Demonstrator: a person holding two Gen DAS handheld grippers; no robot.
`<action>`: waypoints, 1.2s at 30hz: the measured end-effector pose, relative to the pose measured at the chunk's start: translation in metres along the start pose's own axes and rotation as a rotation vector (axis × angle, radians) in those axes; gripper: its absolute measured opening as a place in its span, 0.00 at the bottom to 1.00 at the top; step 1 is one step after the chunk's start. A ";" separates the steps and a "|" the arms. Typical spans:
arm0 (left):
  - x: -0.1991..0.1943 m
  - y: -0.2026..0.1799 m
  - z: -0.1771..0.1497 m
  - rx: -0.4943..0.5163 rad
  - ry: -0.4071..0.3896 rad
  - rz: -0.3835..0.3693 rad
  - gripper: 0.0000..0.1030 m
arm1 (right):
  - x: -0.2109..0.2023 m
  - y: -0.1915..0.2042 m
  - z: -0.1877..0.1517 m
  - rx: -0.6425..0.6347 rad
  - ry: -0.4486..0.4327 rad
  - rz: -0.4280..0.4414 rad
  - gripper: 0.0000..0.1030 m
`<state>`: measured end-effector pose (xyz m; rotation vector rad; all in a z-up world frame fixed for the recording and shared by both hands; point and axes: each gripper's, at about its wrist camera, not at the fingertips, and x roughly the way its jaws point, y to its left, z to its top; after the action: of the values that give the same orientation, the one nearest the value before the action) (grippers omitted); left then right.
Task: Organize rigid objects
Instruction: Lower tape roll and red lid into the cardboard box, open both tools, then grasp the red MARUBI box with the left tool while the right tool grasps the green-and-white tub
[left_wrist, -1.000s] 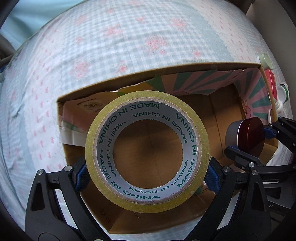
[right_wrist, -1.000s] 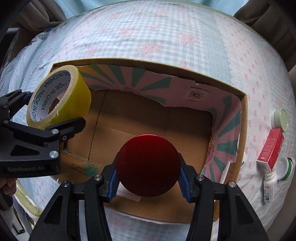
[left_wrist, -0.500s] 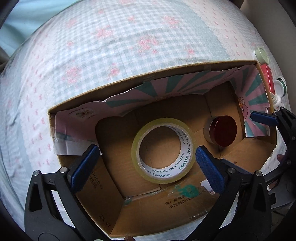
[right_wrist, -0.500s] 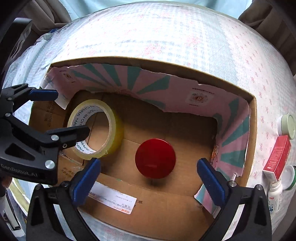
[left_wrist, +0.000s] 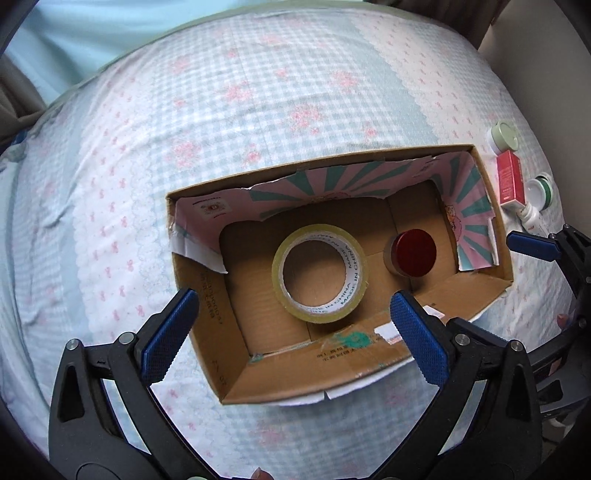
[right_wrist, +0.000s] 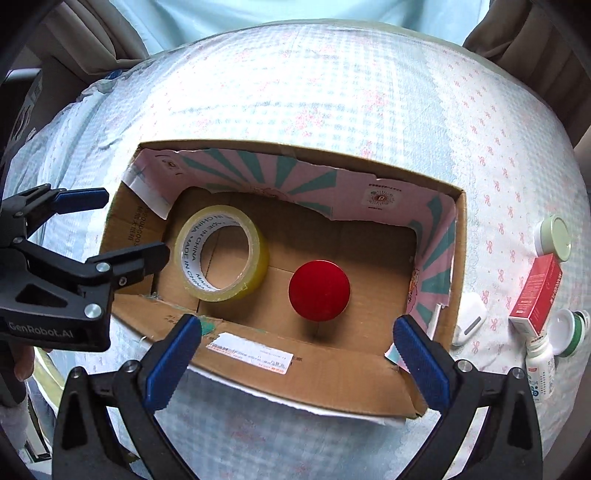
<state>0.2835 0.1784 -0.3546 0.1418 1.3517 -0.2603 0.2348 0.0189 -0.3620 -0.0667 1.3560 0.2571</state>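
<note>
1. Step in hand: release is complete. The yellow roll of adhesive tape with a white printed core (left_wrist: 320, 274) and the round red-lidded metal tin (left_wrist: 413, 252) both lie flat on the floor of the open brown corrugated cardboard box (left_wrist: 236, 380), side by side and apart.
2. Left gripper (left_wrist: 291, 332): blue ribbed pads spread wide above the near wall of the box, holding nothing. Its jaws have just been opening; nothing lies between them.
3. Right gripper (right_wrist: 297, 360): spread equally wide, empty, above the near wall. Its jaws have just been opening.
4. Next move, as a judgement: the items outside the box remain, namely the red rectangular carton (right_wrist: 535, 291), the pale-lidded jar (right_wrist: 556, 236), the small white bottle (right_wrist: 539, 363) and the white rounded case (right_wrist: 470, 317). The right gripper sits nearer; it needs a sideways reach and a narrower grip.
5. Surface: soft checked cloth with pink print (left_wrist: 258, 92); rigid items may tip on it.
</note>
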 end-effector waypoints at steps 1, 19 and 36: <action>-0.010 -0.001 -0.004 -0.001 -0.011 0.004 1.00 | -0.009 0.002 -0.003 -0.007 -0.008 -0.006 1.00; -0.142 -0.083 -0.068 0.070 -0.222 0.019 1.00 | -0.143 -0.013 -0.084 0.238 -0.119 -0.102 1.00; -0.136 -0.261 -0.015 0.118 -0.252 0.000 1.00 | -0.211 -0.212 -0.155 0.438 -0.169 -0.189 1.00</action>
<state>0.1730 -0.0551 -0.2128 0.2008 1.0866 -0.3468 0.0937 -0.2471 -0.2118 0.1891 1.2018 -0.1917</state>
